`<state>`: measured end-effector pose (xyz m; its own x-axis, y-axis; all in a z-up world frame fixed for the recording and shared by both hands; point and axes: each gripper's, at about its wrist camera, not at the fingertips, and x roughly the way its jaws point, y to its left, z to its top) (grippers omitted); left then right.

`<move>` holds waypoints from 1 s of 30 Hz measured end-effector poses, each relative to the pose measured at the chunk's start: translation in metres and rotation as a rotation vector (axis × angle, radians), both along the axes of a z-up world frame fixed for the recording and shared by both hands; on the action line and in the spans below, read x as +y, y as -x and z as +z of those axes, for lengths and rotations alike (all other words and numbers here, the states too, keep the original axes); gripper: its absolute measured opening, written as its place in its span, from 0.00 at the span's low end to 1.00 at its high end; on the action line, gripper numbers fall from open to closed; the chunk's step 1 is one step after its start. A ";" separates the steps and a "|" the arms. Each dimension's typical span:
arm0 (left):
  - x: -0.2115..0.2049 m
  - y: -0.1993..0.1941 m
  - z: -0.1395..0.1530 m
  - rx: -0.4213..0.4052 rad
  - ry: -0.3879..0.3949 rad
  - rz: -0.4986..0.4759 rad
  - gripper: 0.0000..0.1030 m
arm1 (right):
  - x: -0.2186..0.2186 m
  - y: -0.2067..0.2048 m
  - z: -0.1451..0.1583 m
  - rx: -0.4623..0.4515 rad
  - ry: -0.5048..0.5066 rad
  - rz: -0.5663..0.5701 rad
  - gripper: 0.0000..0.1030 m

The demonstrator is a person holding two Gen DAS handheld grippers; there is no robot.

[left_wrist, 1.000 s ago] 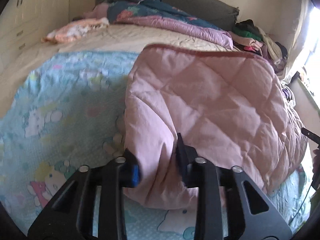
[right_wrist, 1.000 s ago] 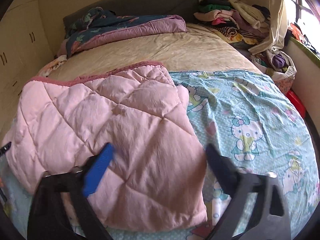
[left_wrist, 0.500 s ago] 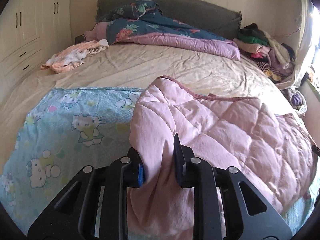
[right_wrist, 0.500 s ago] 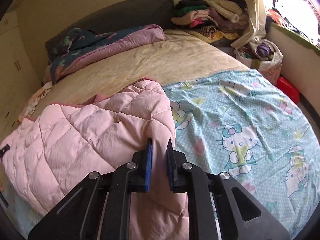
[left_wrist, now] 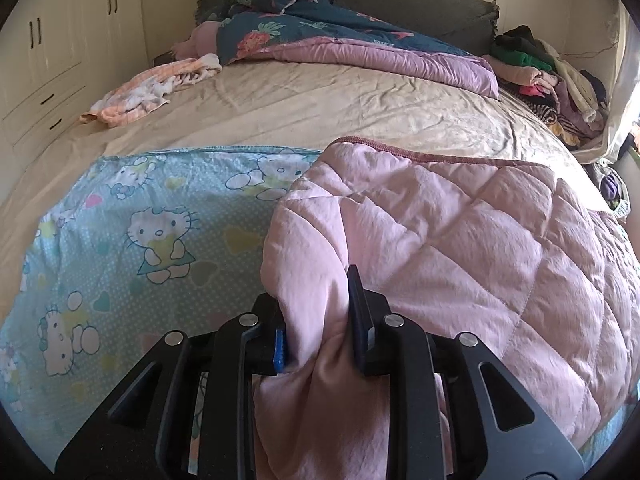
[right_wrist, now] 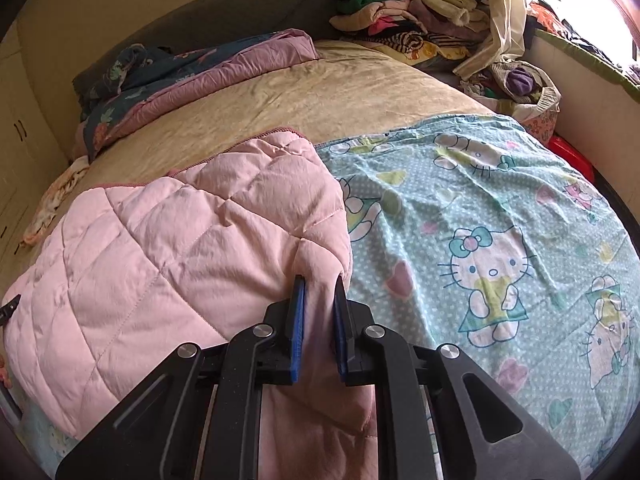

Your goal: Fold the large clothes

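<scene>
A pink quilted garment (left_wrist: 460,248) lies folded on a light blue cartoon-cat sheet (left_wrist: 160,240) spread over the bed. My left gripper (left_wrist: 316,312) is shut on the garment's near left corner, with fabric bunched between the jaws and hanging below them. In the right wrist view the same pink quilted garment (right_wrist: 180,248) fills the left half. My right gripper (right_wrist: 319,308) is shut on its near right corner, and the cloth drapes down under the jaws. Both held corners are lifted off the sheet (right_wrist: 480,240).
A purple and dark floral duvet (left_wrist: 340,40) lies crumpled by the grey headboard (left_wrist: 420,4). A heap of clothes (right_wrist: 408,12) sits at the bed's far right corner, and a small orange-white cloth (left_wrist: 148,92) at the far left. Cream wardrobes (left_wrist: 48,64) line the left wall.
My right gripper went from open to shut on the garment's right corner. Both grippers have lifted and drawn their corners back toward me, and the garment now bunches upward.
</scene>
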<state>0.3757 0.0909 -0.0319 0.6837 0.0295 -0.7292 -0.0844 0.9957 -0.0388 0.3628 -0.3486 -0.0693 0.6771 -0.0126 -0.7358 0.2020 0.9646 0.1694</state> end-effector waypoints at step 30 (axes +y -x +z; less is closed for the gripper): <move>0.009 0.053 0.041 -0.050 0.034 0.000 0.43 | 0.083 0.056 0.037 -0.036 -0.156 0.221 0.81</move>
<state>0.3228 0.0998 0.0087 0.7192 0.0047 -0.6948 -0.0810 0.9937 -0.0772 0.3070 -0.2658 -0.0326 0.6765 0.2499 -0.6927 -0.0192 0.9463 0.3226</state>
